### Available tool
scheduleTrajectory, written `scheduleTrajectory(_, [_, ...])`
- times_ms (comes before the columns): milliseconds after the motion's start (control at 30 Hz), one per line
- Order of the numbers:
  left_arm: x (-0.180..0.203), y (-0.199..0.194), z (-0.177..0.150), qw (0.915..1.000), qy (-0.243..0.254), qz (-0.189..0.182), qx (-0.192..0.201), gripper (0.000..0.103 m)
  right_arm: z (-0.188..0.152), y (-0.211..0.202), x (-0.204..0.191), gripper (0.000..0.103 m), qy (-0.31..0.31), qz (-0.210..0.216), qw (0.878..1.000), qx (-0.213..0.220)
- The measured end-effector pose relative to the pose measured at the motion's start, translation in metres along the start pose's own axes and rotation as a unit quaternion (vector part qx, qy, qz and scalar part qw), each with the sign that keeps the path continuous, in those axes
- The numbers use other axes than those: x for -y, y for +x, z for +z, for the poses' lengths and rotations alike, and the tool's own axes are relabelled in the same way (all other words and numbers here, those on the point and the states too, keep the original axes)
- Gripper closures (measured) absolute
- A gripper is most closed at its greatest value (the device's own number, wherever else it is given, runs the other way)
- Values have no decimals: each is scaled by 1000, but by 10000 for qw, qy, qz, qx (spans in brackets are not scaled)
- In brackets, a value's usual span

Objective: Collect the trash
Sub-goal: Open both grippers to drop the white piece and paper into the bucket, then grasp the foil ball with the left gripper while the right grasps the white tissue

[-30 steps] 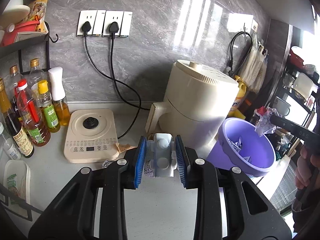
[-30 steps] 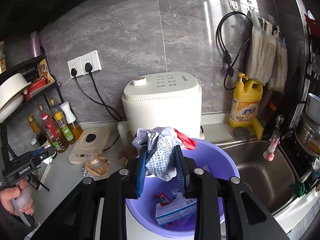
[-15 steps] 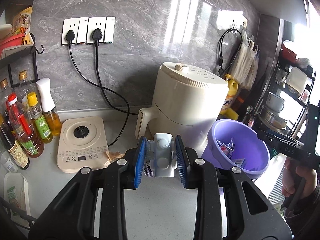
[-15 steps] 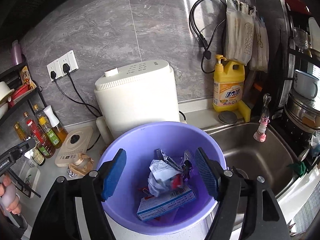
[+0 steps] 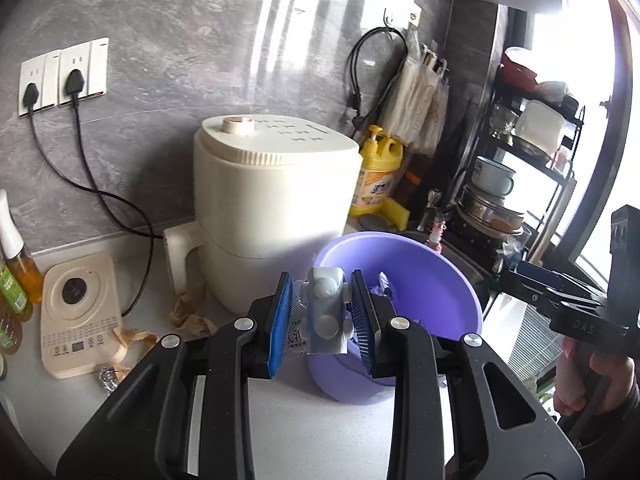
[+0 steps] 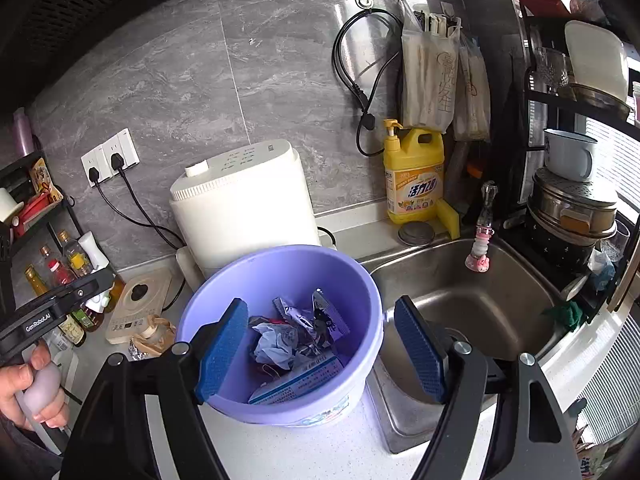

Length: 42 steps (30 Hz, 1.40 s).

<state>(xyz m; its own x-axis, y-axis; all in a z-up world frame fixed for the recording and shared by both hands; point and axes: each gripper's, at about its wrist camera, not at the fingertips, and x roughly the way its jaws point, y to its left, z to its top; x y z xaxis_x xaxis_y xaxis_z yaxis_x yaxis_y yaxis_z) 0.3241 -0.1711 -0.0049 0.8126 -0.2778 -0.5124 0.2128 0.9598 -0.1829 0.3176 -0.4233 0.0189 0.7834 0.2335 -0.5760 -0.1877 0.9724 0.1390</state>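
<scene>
Right now the left gripper [image 5: 322, 320] has its blue fingers [image 5: 280, 320] closed narrow on a small pale-grey blister pack [image 5: 325, 316], held upright between the pads, foil edge showing on the left side. It hangs just in front of the purple basin [image 5: 440, 280], near its rim, above the bench [image 5: 312, 432]. Right gripper [image 6: 326, 354] has just been opening; its fingers [image 6: 222, 350] stand wide apart with nothing between them, over the purple basin [image 6: 280, 268]. Trash lies inside the basin: crumpled wrappers [image 6: 296, 328] and a flat blue-white carton [image 6: 296, 380] at the bottom. Basin sits on the bench [image 6: 320, 456] right beside the steel sink [image 6: 460, 280], in front of the cream appliance [image 6: 244, 200].

More trash left on the bench: crumpled brown paper [image 5: 188, 314] beside the appliance base, and a small foil scrap [image 5: 107, 374] next to the cream hob [image 5: 78, 312]. From the right wrist view the same brown paper [image 6: 158, 332] sits to the left of the basin. Yellow detergent bottle [image 6: 414, 176] stands by the wall behind the sink. A hand [image 6: 28, 384] grips the left tool's handle at the left edge of that view; another hand [image 5: 592, 376] on the right tool shows at the right edge of the left wrist view.
</scene>
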Motion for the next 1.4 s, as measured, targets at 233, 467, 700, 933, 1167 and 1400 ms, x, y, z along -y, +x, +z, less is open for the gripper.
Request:
scheduleTrajectory(233, [36,50,5,9980,270,-459,-342,73,-16,-16,23,29,166,-238,9996,-56])
scheduleTrajectory(467, [30,50,9,9988,211,-397,-199,29,-23,-10,41,28,455,-423,9977,-254])
scheduleTrajectory(700, [-12,26,5,9999,23,-69,-149,20,-11,3,9,28,182,-141,9995,-216])
scheduleTrajectory(933, [-57,-11,-7,9983,-201,539,20,8,-3,23,-39,26,-140,343,9990,-251])
scheduleTrajectory(1167, [-101,-37,-29,9924,-631,1060,25,7,-9,36,-84,24,-424,759,9955,-364])
scheduleTrajectory(1400, [-130,-62,-50,9851,-968,1420,92,6,-22,47,-127,17,-663,1100,9905,-499])
